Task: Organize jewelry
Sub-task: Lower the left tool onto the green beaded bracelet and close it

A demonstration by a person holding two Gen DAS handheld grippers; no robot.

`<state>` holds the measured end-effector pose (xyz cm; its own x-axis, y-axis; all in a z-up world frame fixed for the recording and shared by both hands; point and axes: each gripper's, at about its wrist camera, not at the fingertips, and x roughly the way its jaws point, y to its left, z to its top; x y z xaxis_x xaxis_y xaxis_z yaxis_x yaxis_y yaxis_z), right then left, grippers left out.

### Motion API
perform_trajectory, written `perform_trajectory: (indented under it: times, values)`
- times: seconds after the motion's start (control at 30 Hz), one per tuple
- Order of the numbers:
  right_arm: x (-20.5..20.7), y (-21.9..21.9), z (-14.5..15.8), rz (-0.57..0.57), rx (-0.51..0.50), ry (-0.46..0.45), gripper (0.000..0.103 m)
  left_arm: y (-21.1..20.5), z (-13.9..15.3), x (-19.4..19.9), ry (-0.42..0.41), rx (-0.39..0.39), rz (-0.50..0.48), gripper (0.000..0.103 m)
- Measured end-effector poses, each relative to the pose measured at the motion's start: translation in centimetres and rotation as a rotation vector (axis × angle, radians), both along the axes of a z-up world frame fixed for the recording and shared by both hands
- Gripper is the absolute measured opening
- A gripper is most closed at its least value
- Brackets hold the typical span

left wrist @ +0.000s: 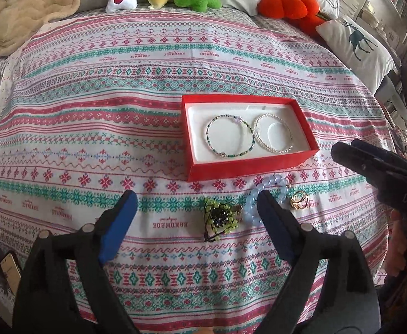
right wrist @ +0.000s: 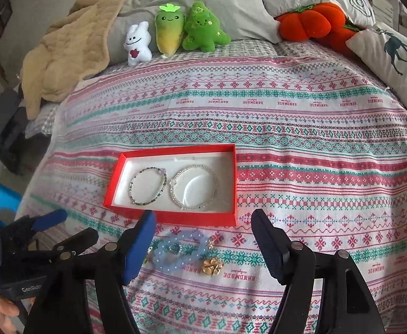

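A red box (left wrist: 248, 165) (right wrist: 172, 218) with a white lining lies on the patterned bedspread. Inside it lie a green-beaded bracelet (left wrist: 229, 136) (right wrist: 147, 185) and a clear-beaded bracelet (left wrist: 273, 133) (right wrist: 193, 188). In front of the box lie a pale blue bead bracelet (left wrist: 252, 203) (right wrist: 175, 250), a gold piece (left wrist: 298, 199) (right wrist: 211, 265) and a green and black beaded piece (left wrist: 220, 218). My left gripper (left wrist: 196, 197) (right wrist: 64, 226) is open and empty above the green piece. My right gripper (right wrist: 203, 218) (left wrist: 345, 150) is open and empty above the blue bracelet.
Plush toys (right wrist: 175, 32) and pillows (right wrist: 387, 55) line the far side of the bed. A beige blanket (right wrist: 64, 55) lies at the far left. A patterned bedspread (right wrist: 314, 144) covers the bed around the box.
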<state>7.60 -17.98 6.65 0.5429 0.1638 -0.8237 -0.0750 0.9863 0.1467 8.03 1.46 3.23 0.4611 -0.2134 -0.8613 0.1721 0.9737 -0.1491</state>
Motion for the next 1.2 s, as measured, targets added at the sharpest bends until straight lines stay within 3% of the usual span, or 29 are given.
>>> perform_trajectory:
  times: [0.23,0.47,0.67,0.93,1.2]
  values:
    - [-1.2,-0.8,-0.9,-0.017,0.004,0.05,0.076,-0.3,-0.4,-1.4,0.01,0.026,-0.012,0.096]
    - [-2.3,-1.4,-3.2,-0.036,-0.026,0.171,0.077,-0.3,-1.7,-1.9,0.064,0.031,-0.028,0.098]
    - [-2.6,-1.3,-3.7,-0.036,-0.037,0.186,0.077,0.4,-3.0,-1.7,0.148,-0.04,-0.019,0.098]
    - [-2.2,-2.0,-4.4,-0.07,-0.046,0.211,0.077,1.5,-3.6,-0.7,0.189,-0.17,-0.001,0.097]
    - [-2.2,-2.3,-4.3,-0.07,-0.041,0.213,0.077,0.9,-5.2,0.8,0.234,-0.191,0.006,0.063]
